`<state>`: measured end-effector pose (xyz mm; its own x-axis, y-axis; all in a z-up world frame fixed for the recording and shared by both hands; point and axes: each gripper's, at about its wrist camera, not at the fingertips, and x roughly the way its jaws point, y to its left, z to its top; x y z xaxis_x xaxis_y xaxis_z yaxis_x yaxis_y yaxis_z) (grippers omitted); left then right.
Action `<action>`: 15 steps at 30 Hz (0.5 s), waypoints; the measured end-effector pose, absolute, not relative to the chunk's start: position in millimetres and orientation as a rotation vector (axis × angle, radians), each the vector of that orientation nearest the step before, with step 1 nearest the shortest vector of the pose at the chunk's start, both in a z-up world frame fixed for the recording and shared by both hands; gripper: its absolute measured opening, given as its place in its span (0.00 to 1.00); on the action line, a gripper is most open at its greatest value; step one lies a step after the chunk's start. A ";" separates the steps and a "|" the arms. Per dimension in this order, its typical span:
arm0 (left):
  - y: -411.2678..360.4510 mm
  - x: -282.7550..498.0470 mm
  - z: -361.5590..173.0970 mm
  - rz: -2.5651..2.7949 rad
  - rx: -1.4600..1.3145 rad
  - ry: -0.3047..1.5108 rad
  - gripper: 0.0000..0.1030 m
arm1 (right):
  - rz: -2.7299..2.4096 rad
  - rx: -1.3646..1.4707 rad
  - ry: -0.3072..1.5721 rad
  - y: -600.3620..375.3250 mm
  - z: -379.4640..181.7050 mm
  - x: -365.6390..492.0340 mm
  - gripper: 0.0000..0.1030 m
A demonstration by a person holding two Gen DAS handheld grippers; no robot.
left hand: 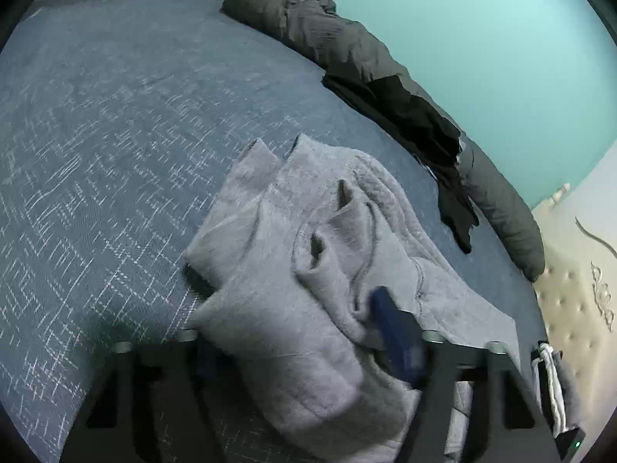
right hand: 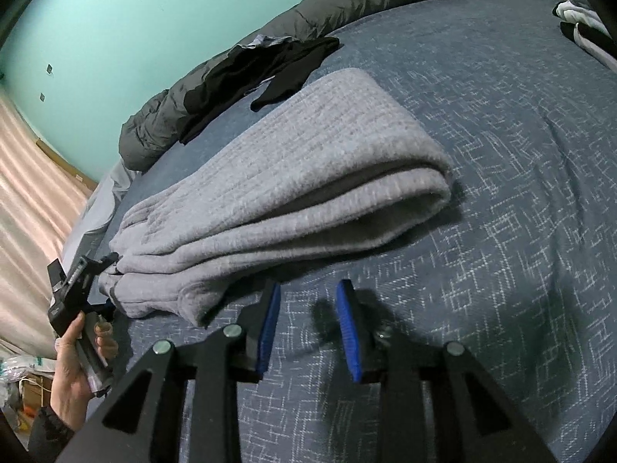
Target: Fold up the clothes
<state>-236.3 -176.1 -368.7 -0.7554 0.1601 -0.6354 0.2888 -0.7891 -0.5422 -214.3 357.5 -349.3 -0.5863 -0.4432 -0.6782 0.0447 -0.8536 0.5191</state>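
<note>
Black gripper arms fill the bottom of both views. Centre-bottom of the right wrist view, the right gripper [right hand: 310,326] hangs released over the blue patterned bedspread [right hand: 501,231], its blue pads parted with only bedspread between them. Just above it the folded grey sweatpants [right hand: 277,177] stretch from the lower left toward the upper middle of the frame. At the lower left a hand [right hand: 73,366] holds the left gripper [right hand: 83,281] at the pants' end. In the left wrist view one blue finger [left hand: 397,339] rests against the bunched grey fabric; the other is hidden, so I cannot tell whether it grips. A dark grey duvet [right hand: 347,4] lies along the teal wall [right hand: 135,11]
</note>
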 end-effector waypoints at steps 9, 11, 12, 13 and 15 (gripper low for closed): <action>-167.1 -232.8 -348.7 -2.806 1.043 0.918 0.32 | -2.472 1.249 -0.728 370.2 -352.0 -216.7 0.32; -164.3 -230.6 -341.5 -2.832 1.029 0.898 0.30 | -2.476 1.242 -0.734 374.6 -352.6 -216.6 0.32; -163.1 -229.3 -338.3 -2.844 1.024 0.896 0.29 | -2.478 1.238 -0.743 377.0 -352.8 -216.2 0.32; -160.9 -227.9 -333.9 -2.860 1.014 0.886 0.29 | -2.478 1.233 -0.754 379.9 -352.8 -215.9 0.32; -155.2 -225.2 -322.9 -2.890 1.000 0.859 0.28 | -2.480 1.224 -0.777 385.9 -352.6 -216.4 0.32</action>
